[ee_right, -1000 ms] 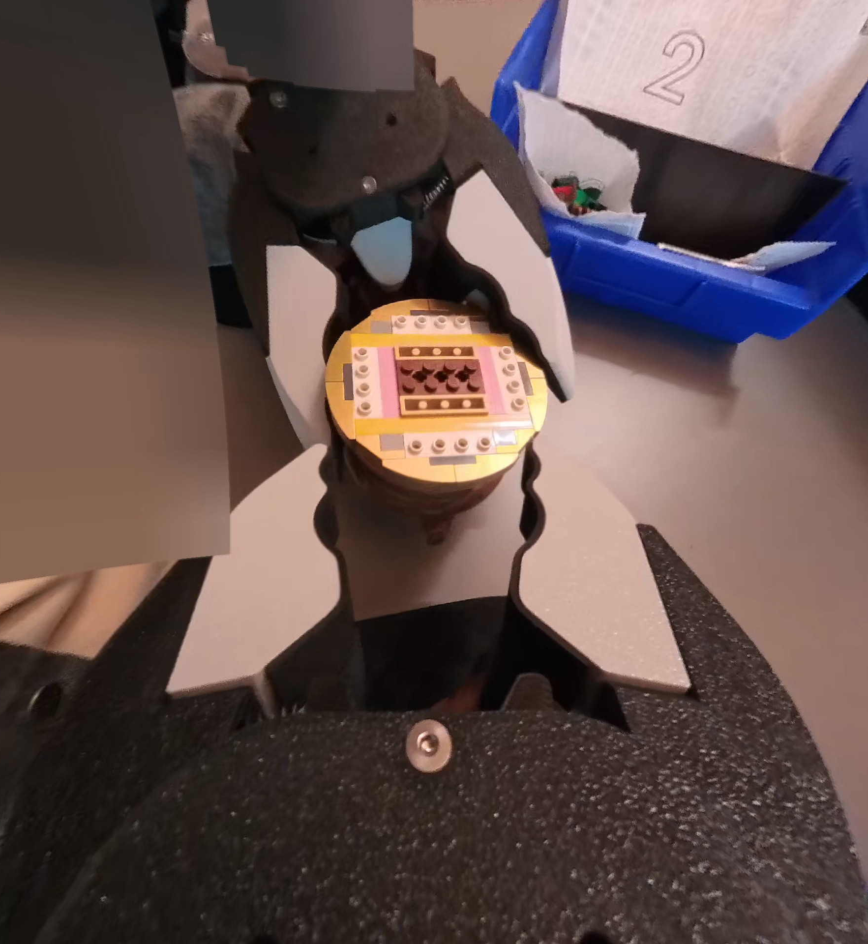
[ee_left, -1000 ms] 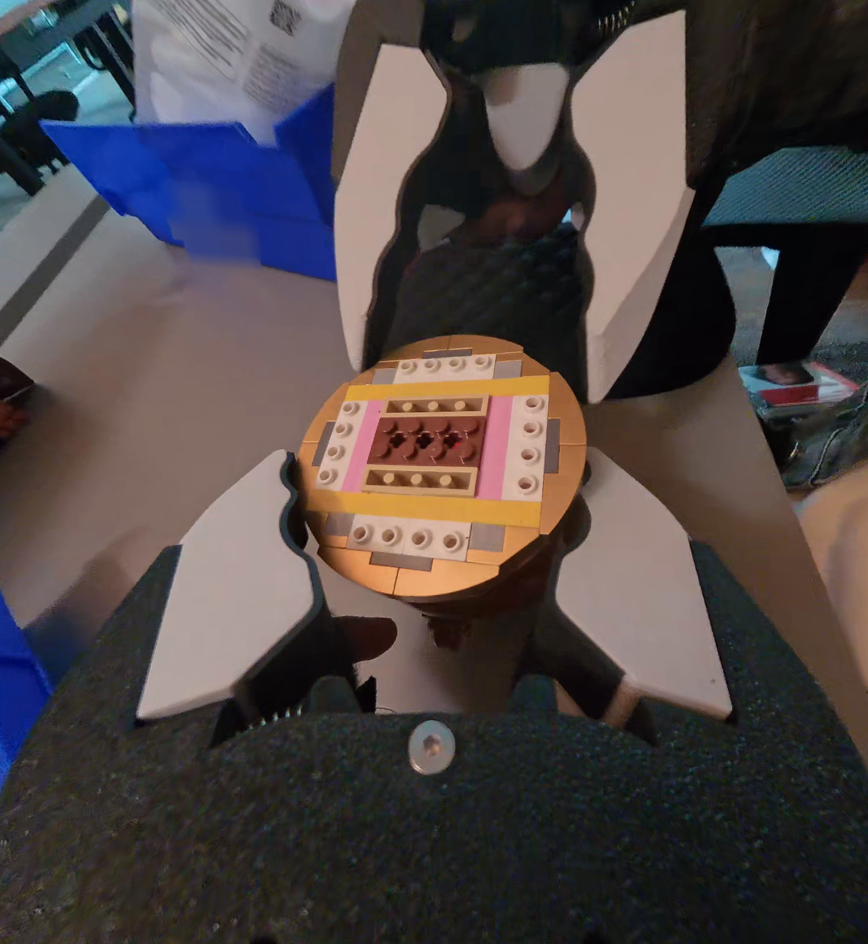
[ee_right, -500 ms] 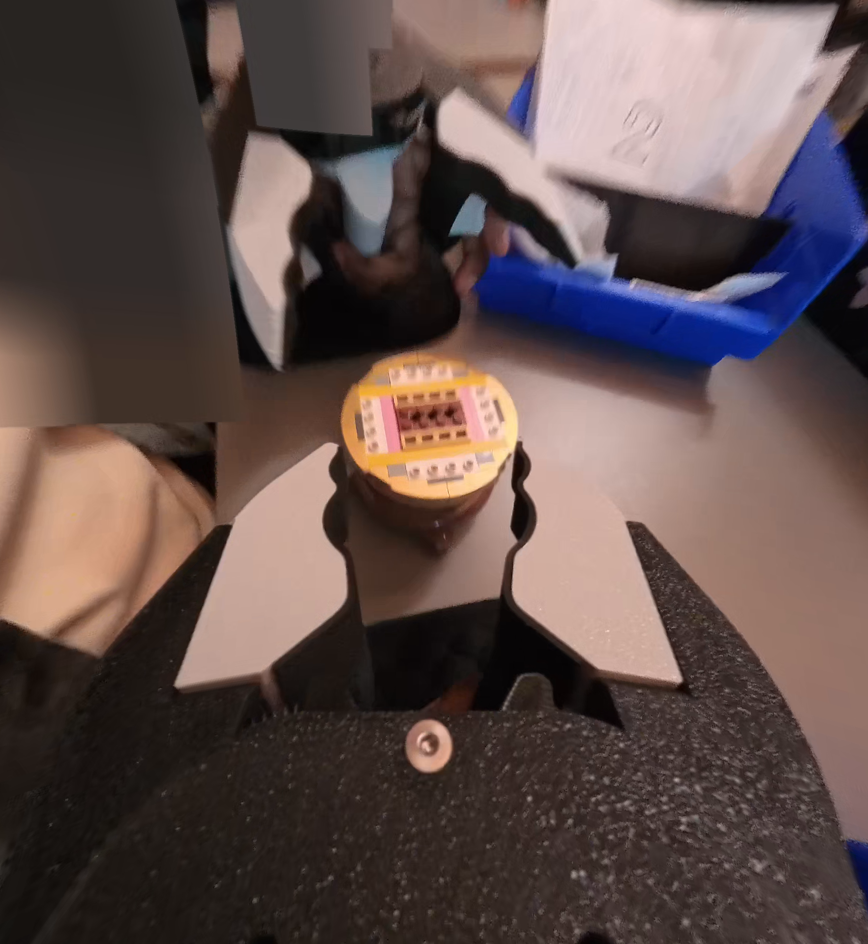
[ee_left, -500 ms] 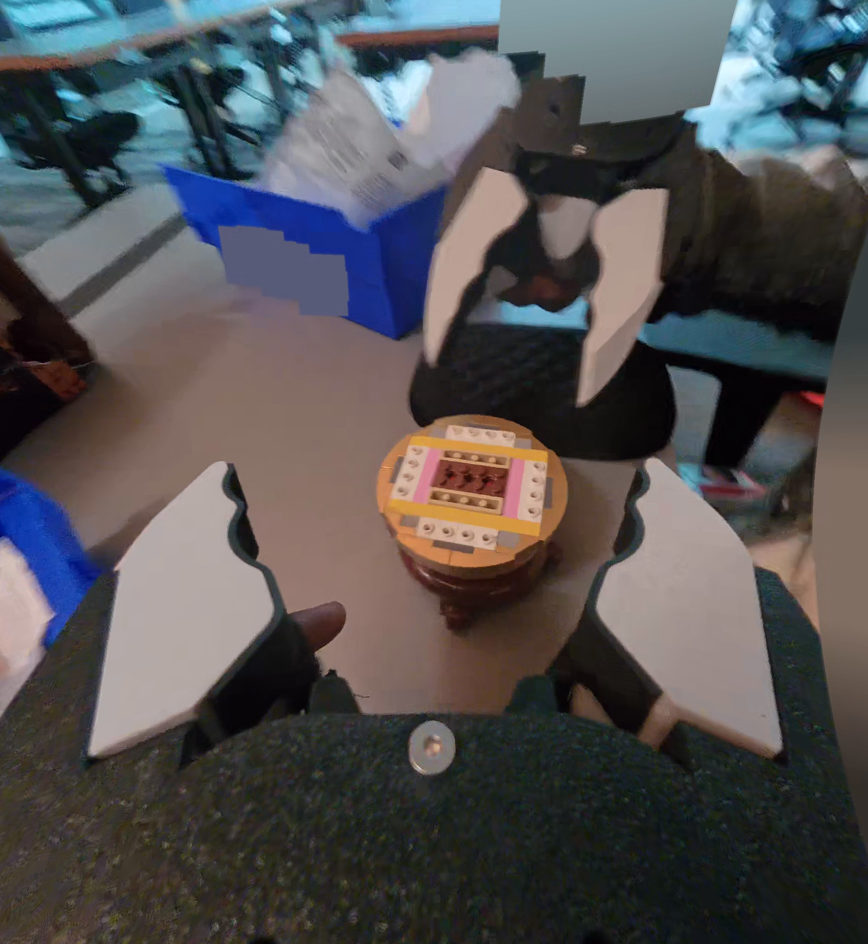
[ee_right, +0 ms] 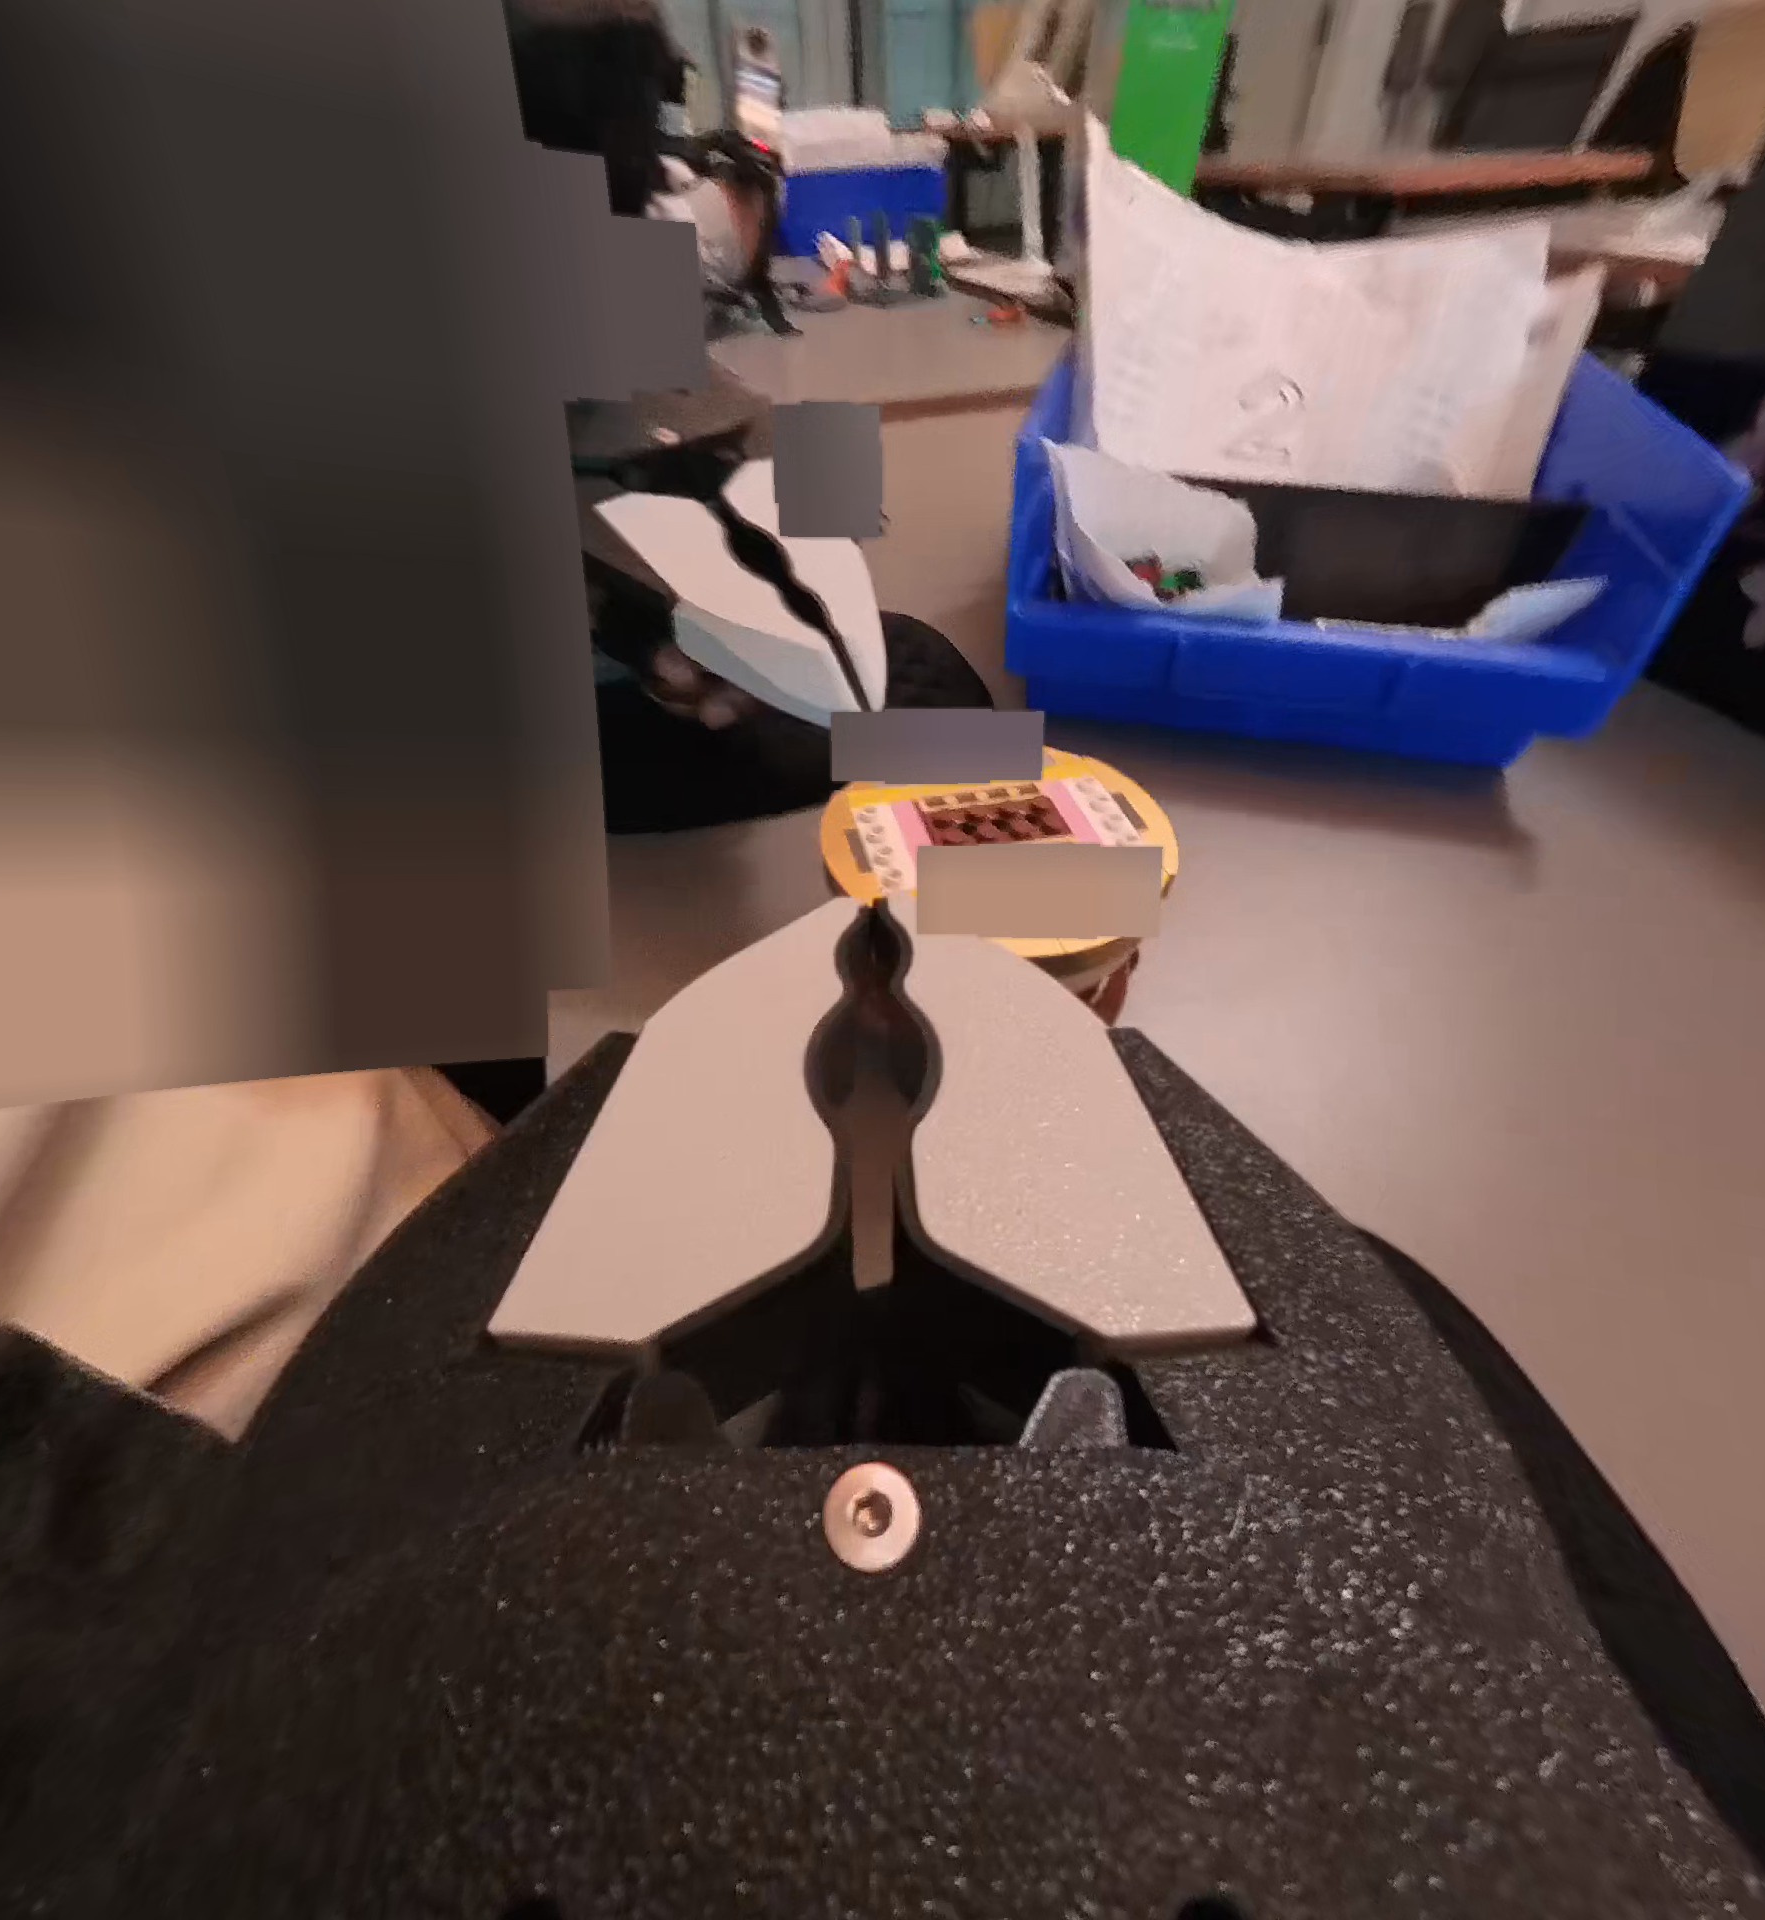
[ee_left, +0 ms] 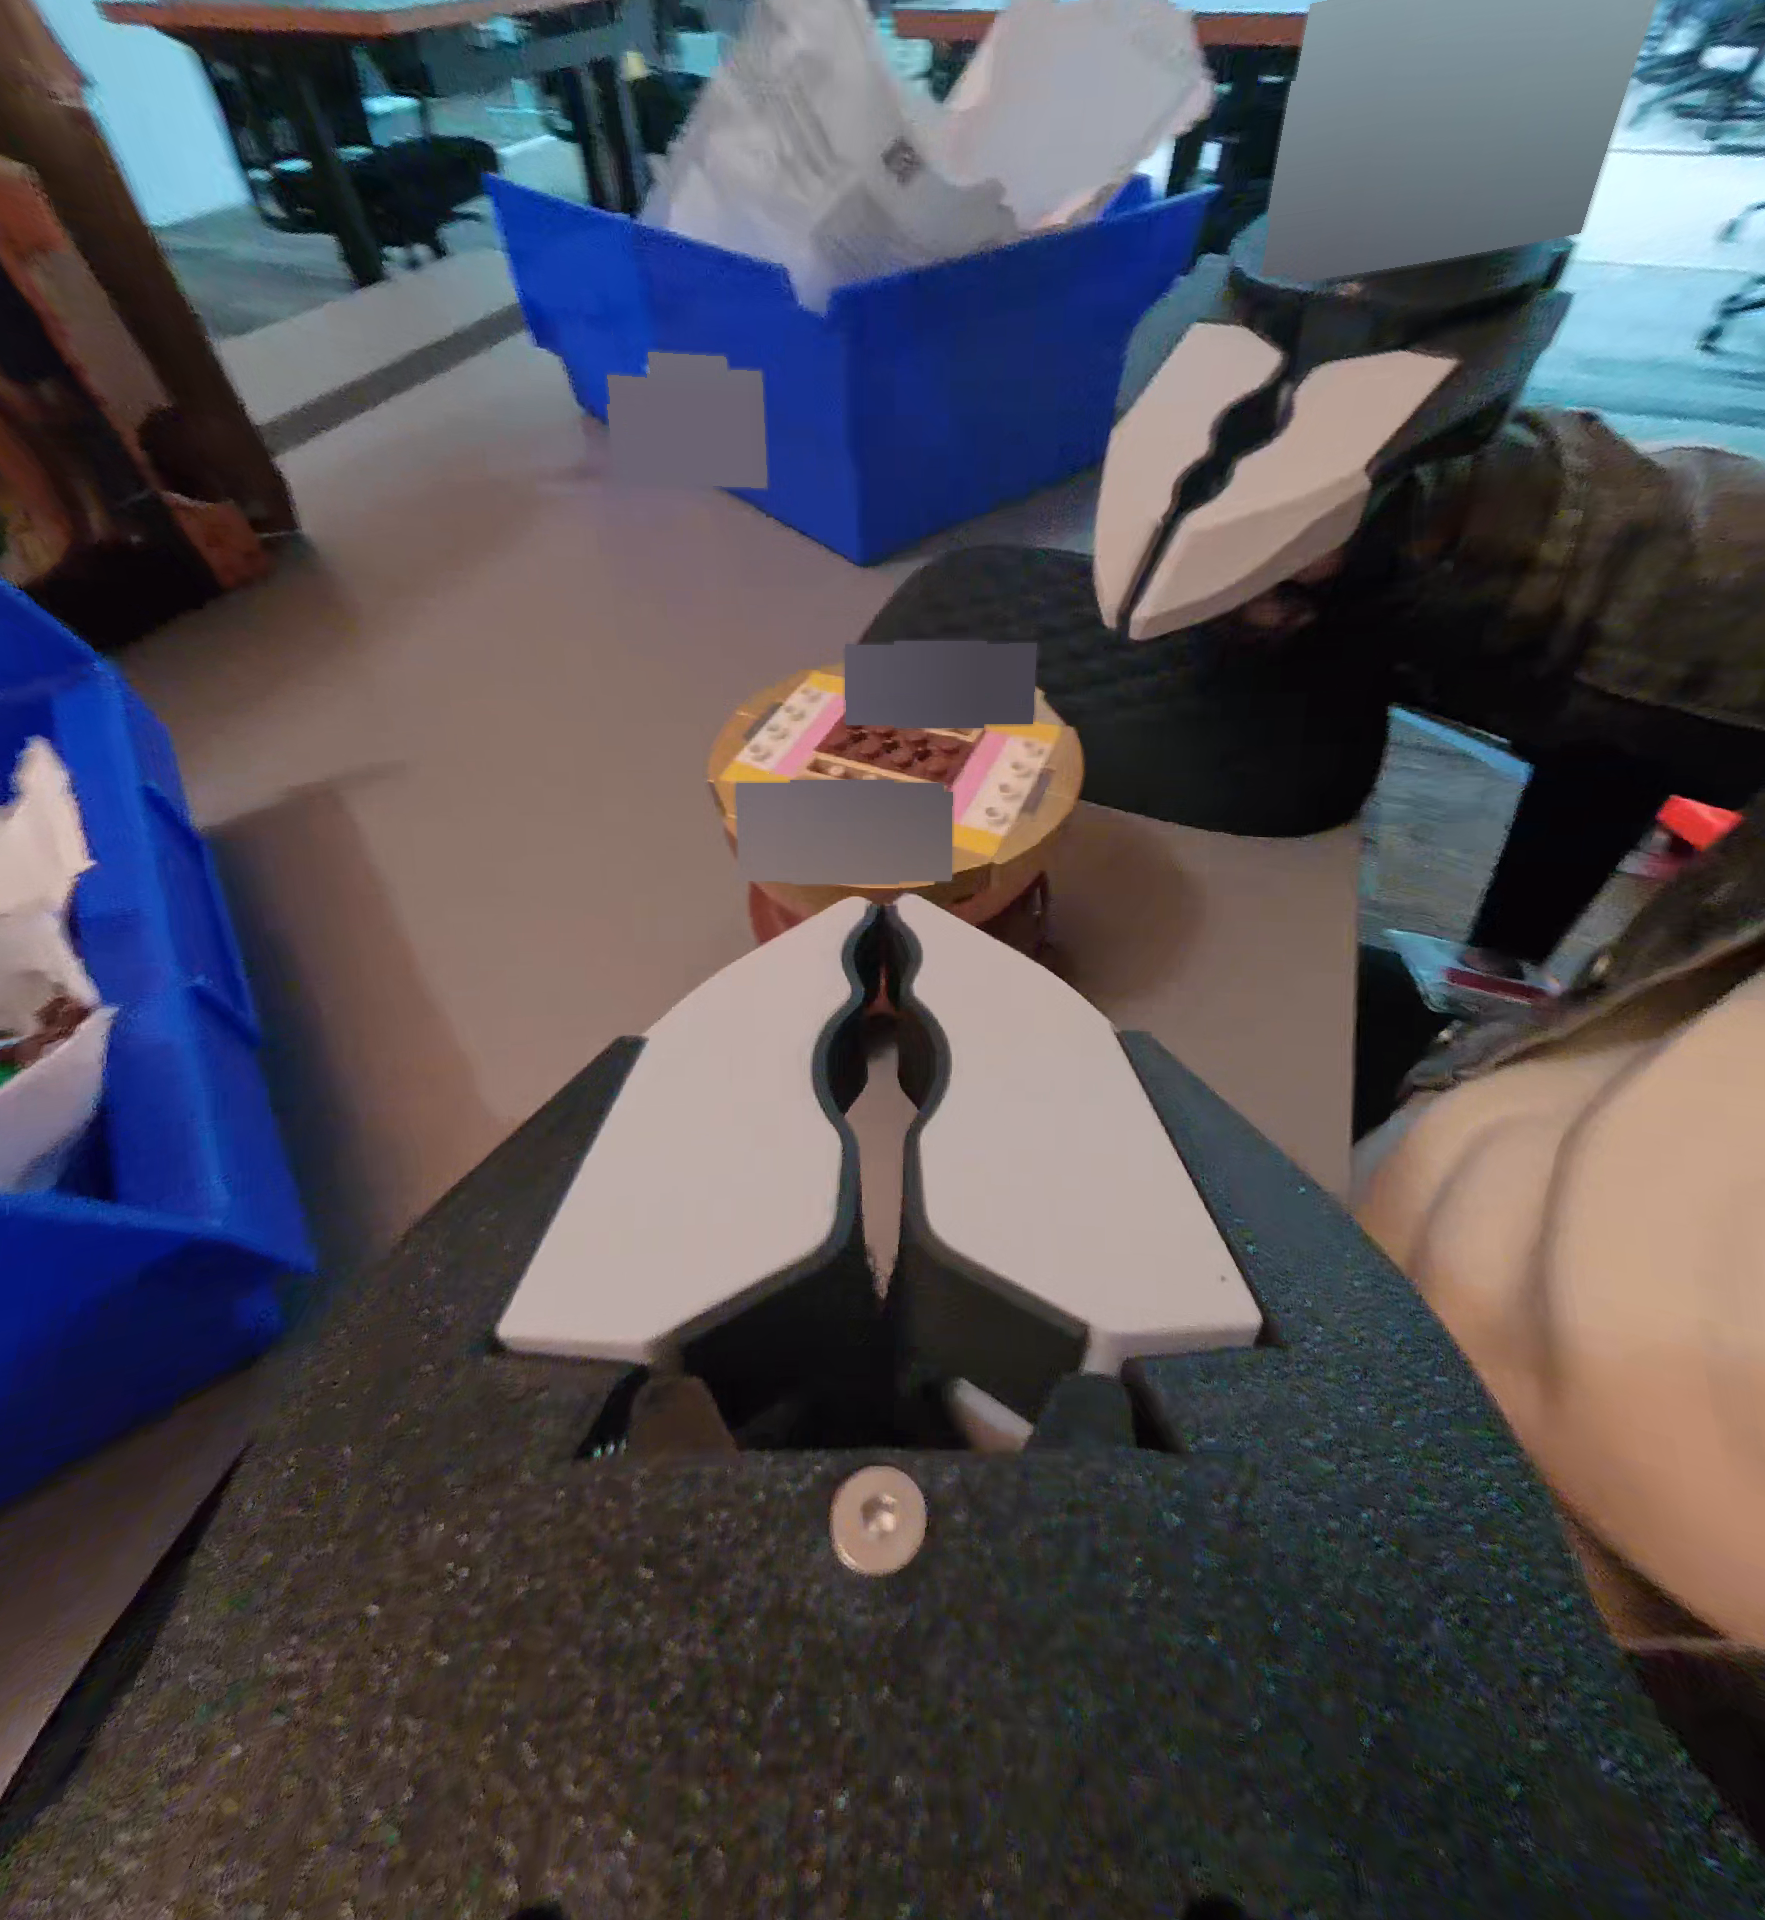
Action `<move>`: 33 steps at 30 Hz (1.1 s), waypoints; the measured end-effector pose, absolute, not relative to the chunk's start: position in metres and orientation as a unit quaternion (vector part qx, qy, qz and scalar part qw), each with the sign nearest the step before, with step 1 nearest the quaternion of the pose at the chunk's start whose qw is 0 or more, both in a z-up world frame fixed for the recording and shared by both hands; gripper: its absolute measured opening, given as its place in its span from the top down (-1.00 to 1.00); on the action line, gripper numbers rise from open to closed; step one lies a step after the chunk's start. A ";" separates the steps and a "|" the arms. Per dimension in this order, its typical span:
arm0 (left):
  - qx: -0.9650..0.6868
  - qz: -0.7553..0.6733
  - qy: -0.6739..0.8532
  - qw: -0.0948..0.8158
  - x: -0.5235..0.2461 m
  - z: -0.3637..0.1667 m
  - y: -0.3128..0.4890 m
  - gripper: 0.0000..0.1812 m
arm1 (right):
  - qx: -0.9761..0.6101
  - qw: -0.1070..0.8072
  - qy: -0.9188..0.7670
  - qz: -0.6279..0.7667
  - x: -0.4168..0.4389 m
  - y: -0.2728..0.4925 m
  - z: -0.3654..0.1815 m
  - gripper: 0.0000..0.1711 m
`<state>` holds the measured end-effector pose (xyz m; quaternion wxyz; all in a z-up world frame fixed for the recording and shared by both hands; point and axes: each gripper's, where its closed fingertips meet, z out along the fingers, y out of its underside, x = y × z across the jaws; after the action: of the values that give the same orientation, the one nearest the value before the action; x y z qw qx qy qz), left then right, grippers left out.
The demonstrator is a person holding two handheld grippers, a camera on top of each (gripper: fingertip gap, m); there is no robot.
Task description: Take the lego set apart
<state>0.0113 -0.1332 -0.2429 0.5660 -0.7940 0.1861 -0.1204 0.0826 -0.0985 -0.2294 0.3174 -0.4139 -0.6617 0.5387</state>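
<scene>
Left gripper [ee_left: 883, 909]: jaws together, tips meeting, nothing between them; the wavy inner edges leave only narrow gaps.
Right gripper [ee_right: 873, 912]: jaws likewise closed on nothing, tips touching.
Position of left gripper: tips just in front of the lego set [ee_left: 1003, 769], at the level of its lower edge; contact cannot be judged from the left wrist view.
Position of right gripper: tips near the set's left rim in its own view; the set [ee_right: 1106, 810] sits slightly right of the fingers' line.
Lego set: round gold-topped disc on a dark brown base, standing upright on the grey table [ee_left: 504, 675]. Top shows white studded strips, pink bands, yellow border, brown studded centre. Held by neither gripper.
Opposing view: each gripper appears beyond the set in the other's camera, raised above the table, fingers shut.
Far bin: blue bin [ee_left: 940, 395] behind the set, crumpled white paper sticking out.
Near bin: second blue bin [ee_left: 130, 1143] at the left edge, with white paper and small pieces, probably bricks; too blurred to confirm.
Person: a sleeve [ee_left: 1626, 540] behind the right gripper.
</scene>
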 end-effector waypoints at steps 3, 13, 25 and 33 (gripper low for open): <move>-0.764 -0.121 0.199 0.601 0.013 -0.232 -0.137 1.00 | -0.409 0.327 -0.655 0.545 0.085 -0.098 -0.227 1.00; -0.704 -0.188 0.129 0.673 -0.007 -0.204 -0.147 0.77 | -0.440 0.316 -0.668 0.511 0.077 -0.094 -0.240 0.82; -0.734 -0.167 0.153 0.640 0.001 -0.217 -0.141 0.42 | -0.452 0.328 -0.677 0.480 0.073 -0.092 -0.247 0.47; -0.776 -0.104 0.175 0.597 0.007 -0.230 -0.131 0.28 | -0.493 0.298 -0.673 0.464 0.065 -0.083 -0.250 -0.31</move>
<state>0.0074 -0.1315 -0.2301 0.5967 -0.7762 0.1749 -0.1042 0.0646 -0.0830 -0.2505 0.2979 -0.4929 -0.6730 0.4641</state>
